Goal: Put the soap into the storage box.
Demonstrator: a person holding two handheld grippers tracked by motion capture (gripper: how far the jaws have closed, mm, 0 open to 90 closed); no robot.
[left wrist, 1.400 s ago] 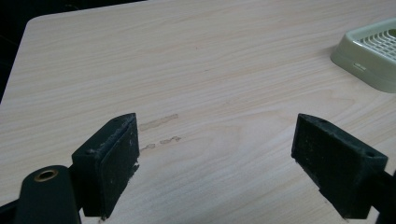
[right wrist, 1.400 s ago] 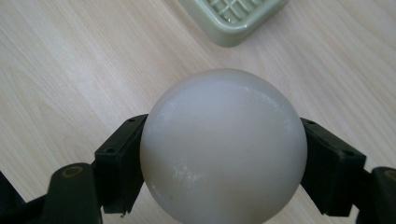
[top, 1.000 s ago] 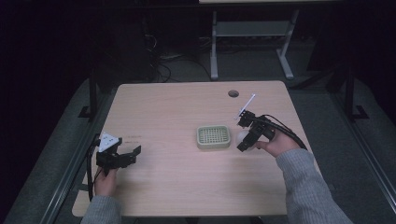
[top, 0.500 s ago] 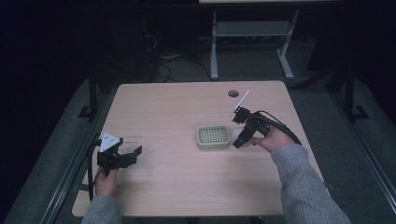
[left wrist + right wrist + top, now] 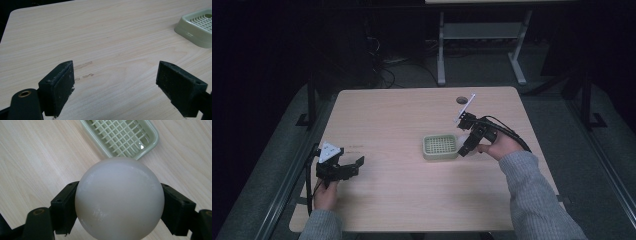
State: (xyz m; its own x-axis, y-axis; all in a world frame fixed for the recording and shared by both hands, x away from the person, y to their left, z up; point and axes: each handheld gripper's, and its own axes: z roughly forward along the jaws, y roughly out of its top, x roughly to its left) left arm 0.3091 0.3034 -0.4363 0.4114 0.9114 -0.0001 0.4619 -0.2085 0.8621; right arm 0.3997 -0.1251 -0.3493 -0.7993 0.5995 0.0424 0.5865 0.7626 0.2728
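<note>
A pale green soap dish with a grid insert point(image 5: 439, 146) lies near the table's middle; it also shows as the dish point(image 5: 123, 135) in the right gripper view and the dish point(image 5: 197, 26) in the left gripper view. My right gripper point(image 5: 465, 148) hovers at the dish's right edge, shut on a smooth white ball point(image 5: 119, 197) that sits between both jaws. My left gripper point(image 5: 351, 167) rests low over the table's front left, open, its jaws wide apart over bare wood point(image 5: 115, 82).
The light wooden table point(image 5: 402, 115) has a round cable hole point(image 5: 461, 100) near its back edge. A faint smudge point(image 5: 83, 67) marks the wood ahead of the left jaws. Dark floor, cables and a metal frame point(image 5: 482, 35) lie beyond the table.
My right gripper has moved left and slightly down toward the green dish, carrying the white ball. The left gripper has stayed in place.
</note>
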